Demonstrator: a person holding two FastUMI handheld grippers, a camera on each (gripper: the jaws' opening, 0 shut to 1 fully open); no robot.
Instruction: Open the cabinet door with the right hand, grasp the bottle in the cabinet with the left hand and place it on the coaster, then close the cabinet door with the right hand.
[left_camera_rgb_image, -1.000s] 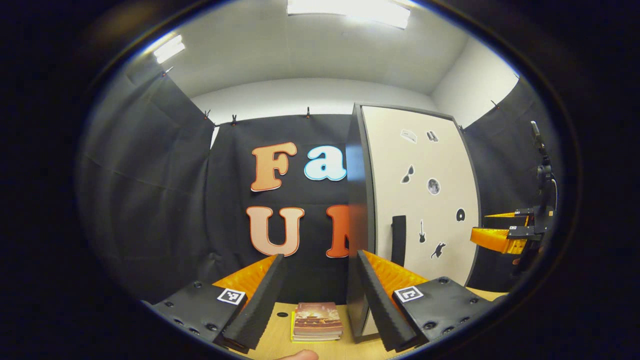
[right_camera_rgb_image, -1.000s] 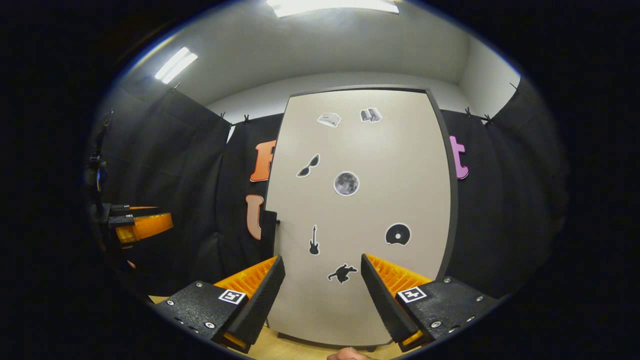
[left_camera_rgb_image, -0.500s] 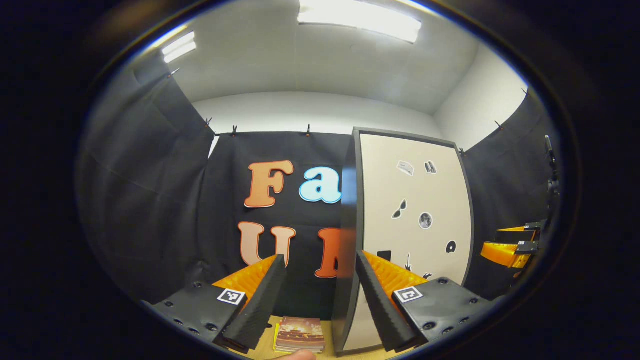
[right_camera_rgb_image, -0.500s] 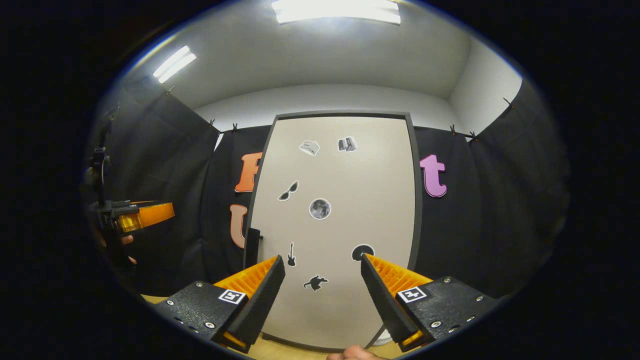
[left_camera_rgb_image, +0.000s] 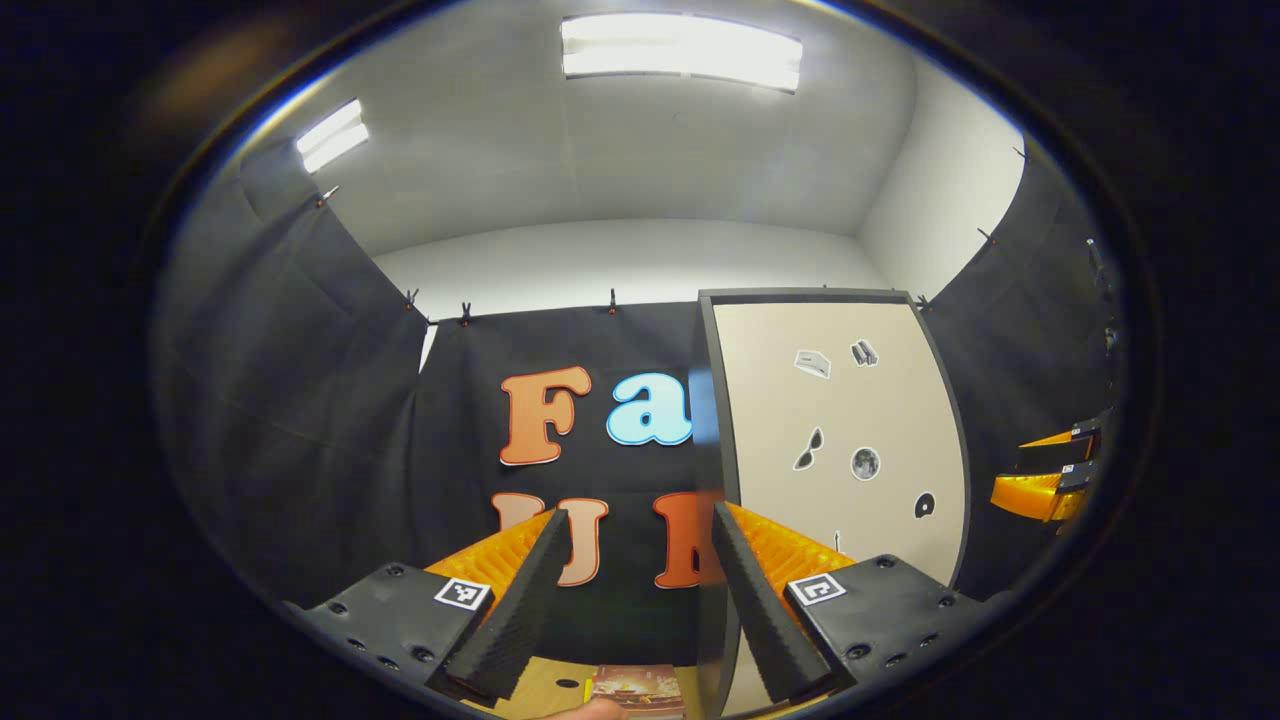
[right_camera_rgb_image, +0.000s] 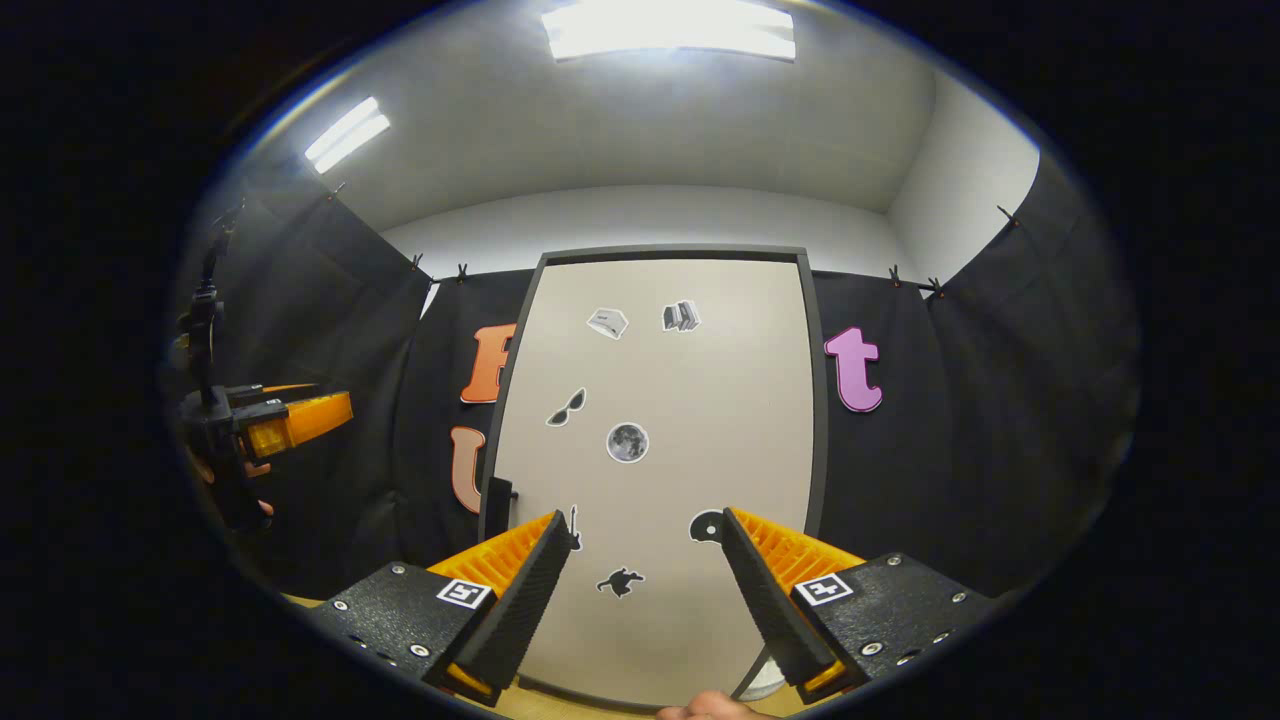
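The cabinet (right_camera_rgb_image: 660, 470) stands tall ahead, its pale door (right_camera_rgb_image: 700, 400) flat against the frame, small stickers dotted across it. Facing that door, the right claw (right_camera_rgb_image: 645, 590) hangs with fingers spread, gripping nothing. Off the cabinet's left side the left claw (left_camera_rgb_image: 632, 600) is spread and bare too. At the cabinet's foot on the tabletop (left_camera_rgb_image: 545, 690), a small book (left_camera_rgb_image: 635, 690) lies flat. The bottle can't be seen behind the door.
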